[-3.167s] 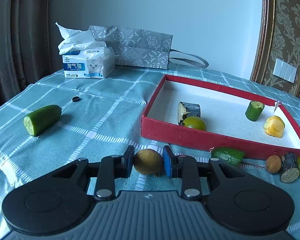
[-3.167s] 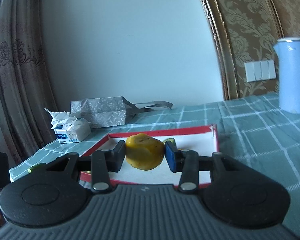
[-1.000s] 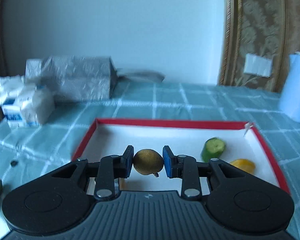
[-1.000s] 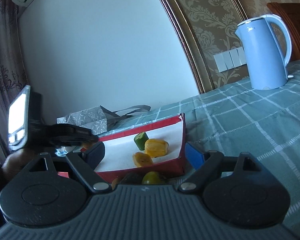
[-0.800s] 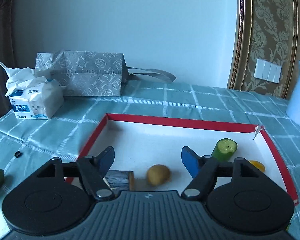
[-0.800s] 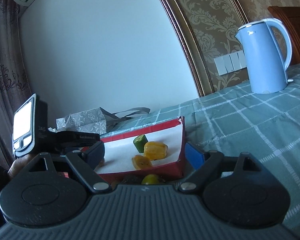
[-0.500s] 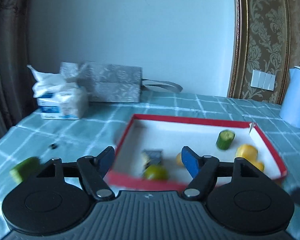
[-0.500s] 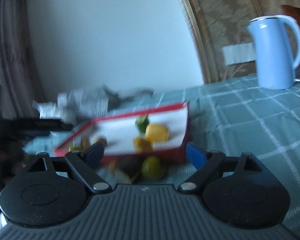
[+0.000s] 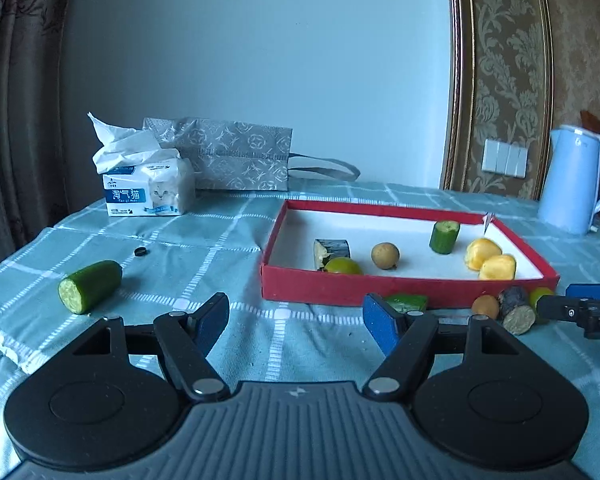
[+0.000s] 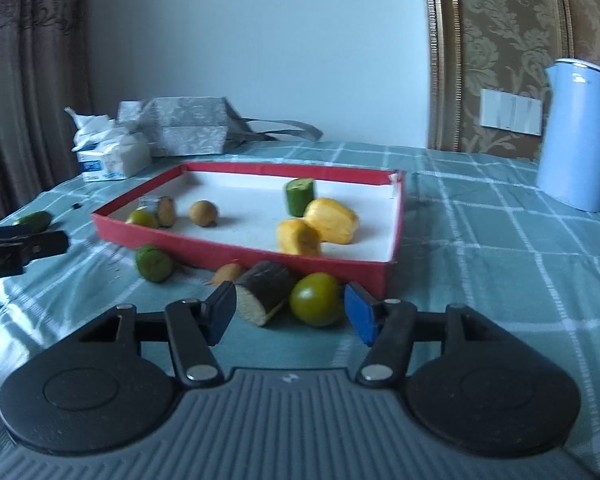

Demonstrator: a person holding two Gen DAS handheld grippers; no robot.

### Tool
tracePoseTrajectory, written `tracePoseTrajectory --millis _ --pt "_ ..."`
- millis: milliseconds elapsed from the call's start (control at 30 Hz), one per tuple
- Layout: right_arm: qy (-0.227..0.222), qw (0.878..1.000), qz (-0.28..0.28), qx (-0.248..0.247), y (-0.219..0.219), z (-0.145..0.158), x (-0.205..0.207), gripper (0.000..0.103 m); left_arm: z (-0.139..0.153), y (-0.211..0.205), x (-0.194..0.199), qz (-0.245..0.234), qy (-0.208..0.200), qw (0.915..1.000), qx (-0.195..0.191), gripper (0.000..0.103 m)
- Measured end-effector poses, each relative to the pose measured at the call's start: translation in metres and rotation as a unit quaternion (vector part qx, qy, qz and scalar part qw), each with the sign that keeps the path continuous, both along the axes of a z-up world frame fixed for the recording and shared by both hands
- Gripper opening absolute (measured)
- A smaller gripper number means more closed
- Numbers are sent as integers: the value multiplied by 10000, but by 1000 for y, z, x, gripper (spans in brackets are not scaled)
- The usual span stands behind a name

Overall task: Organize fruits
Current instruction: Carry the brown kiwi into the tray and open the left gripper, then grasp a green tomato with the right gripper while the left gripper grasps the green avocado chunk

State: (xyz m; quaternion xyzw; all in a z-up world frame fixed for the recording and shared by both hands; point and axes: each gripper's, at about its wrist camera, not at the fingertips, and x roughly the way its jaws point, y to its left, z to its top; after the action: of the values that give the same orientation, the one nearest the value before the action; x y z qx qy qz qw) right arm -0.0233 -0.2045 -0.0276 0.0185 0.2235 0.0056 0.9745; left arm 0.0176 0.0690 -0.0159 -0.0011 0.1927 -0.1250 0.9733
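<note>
Left gripper (image 9: 296,320) spread, nothing between the jaws, over bare teal checked tablecloth (image 9: 220,248) short of the red tray (image 9: 380,290). Right gripper (image 10: 290,312) jaws closing, with a dark-skinned cut piece (image 10: 266,296) and a green round fruit (image 10: 318,299) between them; pads not pressing either yet. Both lie on the cloth against the tray's near wall, beside a small brown fruit (image 10: 228,271) and a green chunk (image 10: 154,263). Inside tray: two yellow pieces (image 10: 320,230), upright cucumber stub (image 10: 300,196), brown fruit (image 9: 385,255), green fruit (image 9: 343,266), dark piece (image 9: 331,249). Cucumber half (image 9: 90,286) lies well left of the tray. Tissue pack (image 9: 148,190), grey bag (image 9: 236,160) and blue kettle (image 9: 576,178) at the back.
</note>
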Motion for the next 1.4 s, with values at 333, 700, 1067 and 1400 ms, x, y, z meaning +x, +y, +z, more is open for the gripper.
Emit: tracePoseTrajectory --millis 333,700,1067,1400 --pt "397 9984 -329 -246 -4 -3 25 45 -3 2 1 -103 95 9998 -124 74" --pt "518 9983 -79 247 -9 -9 34 31 -4 0 4 -135 179 9997 -83 74" --pt "-147 9983 -131 554 -24 10 0 31 2 -34 4 -392 -19 9985 375 74" --pt "-255 9954 -209 904 -44 4 -7 31 -11 -88 44 -728 523 9920 888 73"
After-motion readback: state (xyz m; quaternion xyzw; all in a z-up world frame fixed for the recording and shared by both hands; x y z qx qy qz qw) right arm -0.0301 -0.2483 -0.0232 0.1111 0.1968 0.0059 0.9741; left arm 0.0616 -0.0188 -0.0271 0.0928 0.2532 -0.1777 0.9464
